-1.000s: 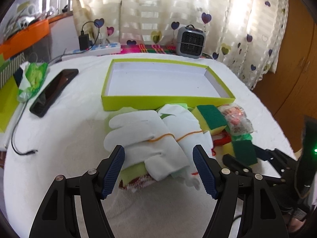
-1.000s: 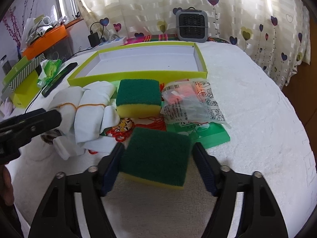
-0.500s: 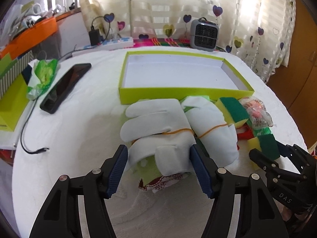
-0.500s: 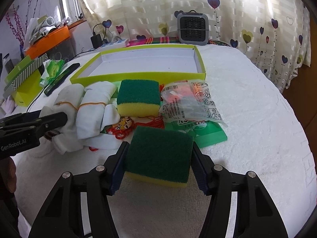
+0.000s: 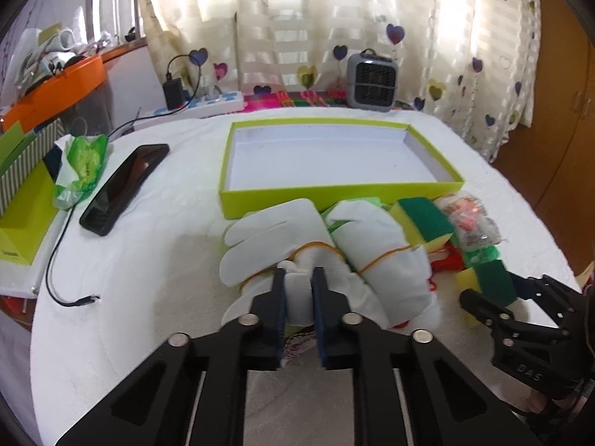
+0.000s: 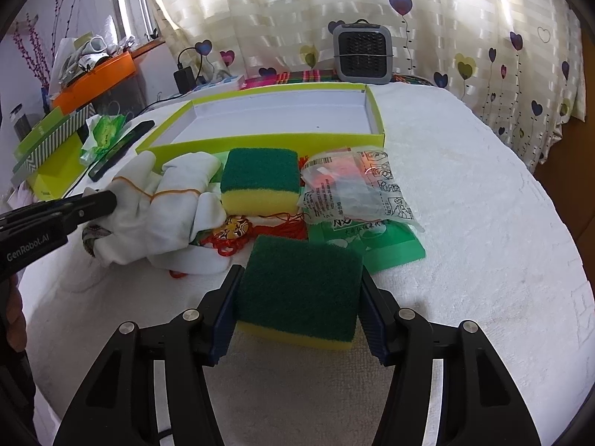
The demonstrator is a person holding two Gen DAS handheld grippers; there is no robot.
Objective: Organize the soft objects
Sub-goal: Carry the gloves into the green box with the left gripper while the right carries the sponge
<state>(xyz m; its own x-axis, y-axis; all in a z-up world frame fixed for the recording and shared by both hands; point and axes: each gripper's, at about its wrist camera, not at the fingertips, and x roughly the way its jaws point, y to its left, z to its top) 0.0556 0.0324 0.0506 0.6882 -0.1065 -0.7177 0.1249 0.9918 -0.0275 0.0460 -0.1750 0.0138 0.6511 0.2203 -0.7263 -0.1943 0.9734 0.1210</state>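
Note:
A pair of white gloves [image 5: 308, 245] lies on the white cloth in front of the lime-green box [image 5: 334, 200]. My left gripper [image 5: 299, 297] is shut on the cuff of the near glove. My right gripper [image 6: 297, 297] is shut on a green-and-yellow sponge [image 6: 301, 286], low over the cloth. The gloves also show in the right wrist view [image 6: 163, 208], with the left gripper's finger [image 6: 93, 204] on them. A second sponge [image 6: 260, 182] sits by the box [image 6: 260, 141]. The box interior is white and empty.
A clear plastic packet [image 6: 357, 189] lies on a green pack [image 6: 390, 249], with a red-cord trinket [image 6: 234, 230] near the gloves. A black phone [image 5: 122, 186], green wrapper [image 5: 81, 163], cable and boxes lie left. A grey heater [image 5: 372, 81] stands behind the box.
My left gripper has closed from wide open onto the near glove's cuff. My right gripper has closed snug on the sponge, which now sits slightly higher in its jaws.

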